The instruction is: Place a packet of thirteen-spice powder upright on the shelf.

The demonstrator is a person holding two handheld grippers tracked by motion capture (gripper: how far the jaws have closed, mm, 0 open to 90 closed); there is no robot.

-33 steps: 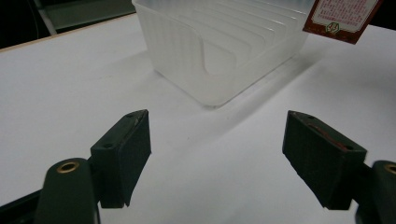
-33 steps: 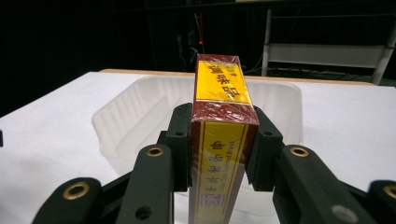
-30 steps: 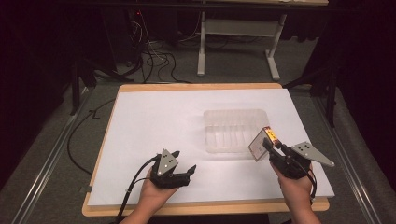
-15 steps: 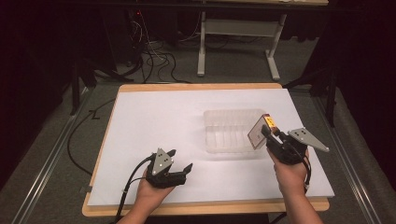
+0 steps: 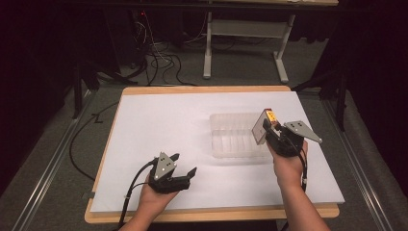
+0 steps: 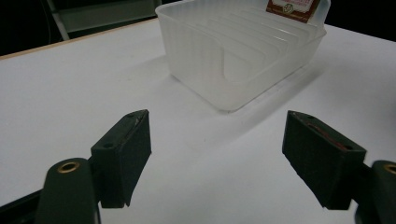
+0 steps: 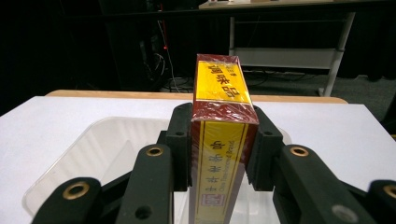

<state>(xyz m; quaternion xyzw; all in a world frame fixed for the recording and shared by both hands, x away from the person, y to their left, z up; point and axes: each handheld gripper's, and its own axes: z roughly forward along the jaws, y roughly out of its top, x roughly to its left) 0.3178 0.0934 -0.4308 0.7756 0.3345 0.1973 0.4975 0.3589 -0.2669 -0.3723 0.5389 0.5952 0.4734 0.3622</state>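
Red-and-yellow box (image 7: 223, 140) clamped in right gripper (image 7: 219, 149) above clear slotted tray (image 5: 231, 137), left gripper (image 6: 217, 156) agape.

Each bare hand carries a black gripper: the left gripper (image 5: 185, 166) and the right gripper (image 5: 267, 131) both have a grey three-cornered plate on top and a black cable trailing toward the near edge. Their jaws are blocky black pads on arms with brass-ringed screw holes. No sleeves cover the forearms.
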